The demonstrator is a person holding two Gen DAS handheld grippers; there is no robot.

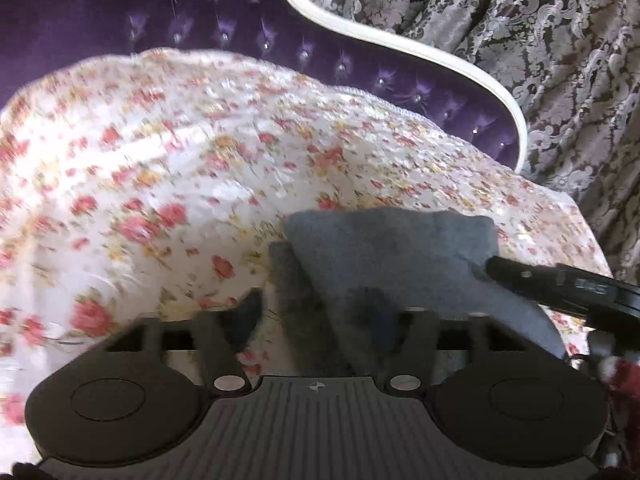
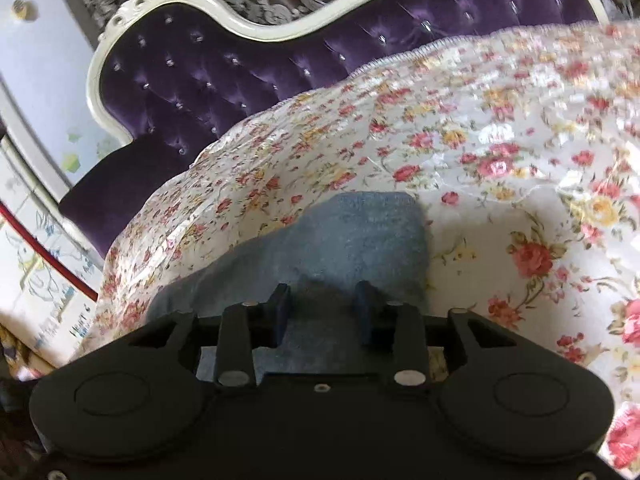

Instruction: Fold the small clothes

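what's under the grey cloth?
The grey cloth lies on the floral bedspread, which shows all around it. The cloth looks doubled over, a darker layer peeking out beneath. Anything between the layers, or under the part hidden by the grippers, can't be seen.

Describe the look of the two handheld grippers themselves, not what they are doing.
Both are matte black plastic. The left gripper has a ribbed centre plate with a small crosshair mark, two round side discs and silver pivot pins. The right gripper matches, with dark blue fingertips. No cables show.
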